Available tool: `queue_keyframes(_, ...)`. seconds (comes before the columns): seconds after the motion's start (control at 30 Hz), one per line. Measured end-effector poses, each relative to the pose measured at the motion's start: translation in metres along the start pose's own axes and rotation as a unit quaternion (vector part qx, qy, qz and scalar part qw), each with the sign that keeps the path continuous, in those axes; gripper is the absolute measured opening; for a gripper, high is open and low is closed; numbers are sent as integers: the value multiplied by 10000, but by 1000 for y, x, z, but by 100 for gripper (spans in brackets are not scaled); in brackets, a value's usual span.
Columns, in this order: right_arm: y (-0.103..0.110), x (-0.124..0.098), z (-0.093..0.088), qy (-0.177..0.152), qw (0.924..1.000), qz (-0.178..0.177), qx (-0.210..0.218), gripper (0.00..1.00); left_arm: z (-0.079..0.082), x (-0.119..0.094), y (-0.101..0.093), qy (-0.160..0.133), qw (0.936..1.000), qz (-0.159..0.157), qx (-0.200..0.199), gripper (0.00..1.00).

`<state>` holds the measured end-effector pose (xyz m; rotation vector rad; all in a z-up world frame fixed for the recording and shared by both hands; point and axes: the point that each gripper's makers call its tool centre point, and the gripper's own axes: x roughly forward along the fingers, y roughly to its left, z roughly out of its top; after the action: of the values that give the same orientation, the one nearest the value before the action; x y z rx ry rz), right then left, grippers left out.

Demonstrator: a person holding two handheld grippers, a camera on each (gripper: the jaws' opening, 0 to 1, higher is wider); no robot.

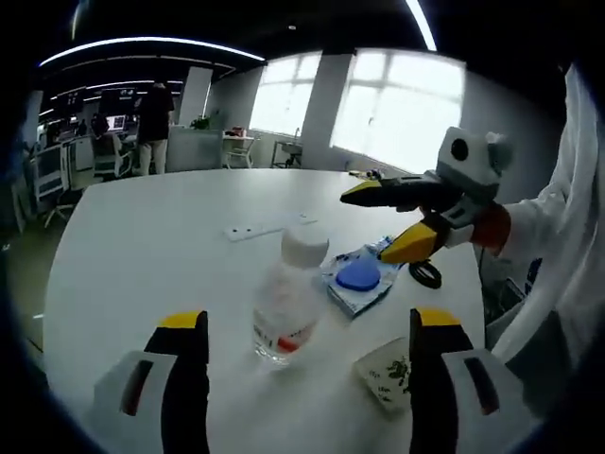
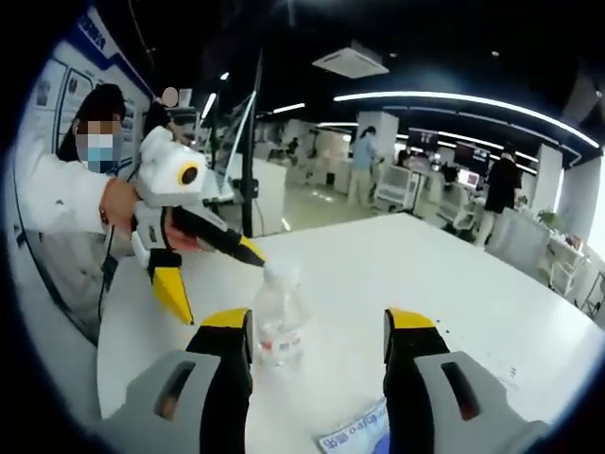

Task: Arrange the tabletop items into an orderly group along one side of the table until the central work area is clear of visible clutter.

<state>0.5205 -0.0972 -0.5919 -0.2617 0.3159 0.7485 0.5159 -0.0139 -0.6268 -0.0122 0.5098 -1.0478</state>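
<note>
A clear plastic bottle (image 1: 286,307) with a white cap and a red-marked label stands upright on the white table (image 1: 142,255). My left gripper (image 1: 310,320) is open, its yellow-tipped jaws wide apart on either side of the bottle and a little short of it. My right gripper (image 1: 378,222) hangs open above the table beyond a blue-and-white packet (image 1: 359,276). In the right gripper view the bottle (image 2: 274,326) stands just ahead of the open right gripper (image 2: 317,320), close to its left jaw. The left gripper (image 2: 219,284) is open behind the bottle.
A black ring (image 1: 425,274) lies beside the packet. A white carton with green print (image 1: 388,374) sits near my right jaw, and a white strip (image 1: 255,229) lies farther back. The packet's corner (image 2: 364,435) shows low. A person in white (image 2: 66,180) holds the grippers.
</note>
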Motion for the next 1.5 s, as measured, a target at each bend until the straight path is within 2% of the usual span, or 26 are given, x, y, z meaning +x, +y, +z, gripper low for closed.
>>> queue_keyframes(0.3, 2, -19, -25, 275, 9993, 159, 204, 54, -1, -17, -17, -89, 9999, 91, -89, 92)
queue_keyframes(0.7, 21, -37, -51, 654, 9959, 591, 216, 56, -8, -41, -37, -145, 9995, 230, -181, 92)
queue_keyframes(0.87, 32, -41, -65, 830, 9922, 859, 344, 56, -12, -51, -42, -160, 9991, 314, -245, 92)
queue_keyframes(0.97, 41, -41, -74, 974, 9890, 1058, 344, 56, -13, -56, -47, -180, 9988, 333, -295, 92)
queue_keyframes(1.03, 52, -42, -82, 1066, 9841, 1335, 484, 55, -15, -60, -50, -179, 9987, 368, -313, 92)
queue_keyframes(1.1, 56, -41, -87, 1115, 9822, 1419, 515, 54, -16, -62, -51, -200, 9984, 382, -352, 92)
queue_keyframes(1.13, 64, -42, -92, 1202, 9777, 1623, 574, 52, -17, -63, -52, -206, 9984, 391, -365, 92)
queue_keyframes(1.23, 70, -40, -101, 1319, 9738, 1765, 555, 49, -22, -66, -57, -179, 9982, 401, -400, 92)
queue_keyframes(1.5, 87, -37, -122, 1672, 9556, 2361, 565, 38, -26, -73, -65, -220, 9974, 472, -492, 91)
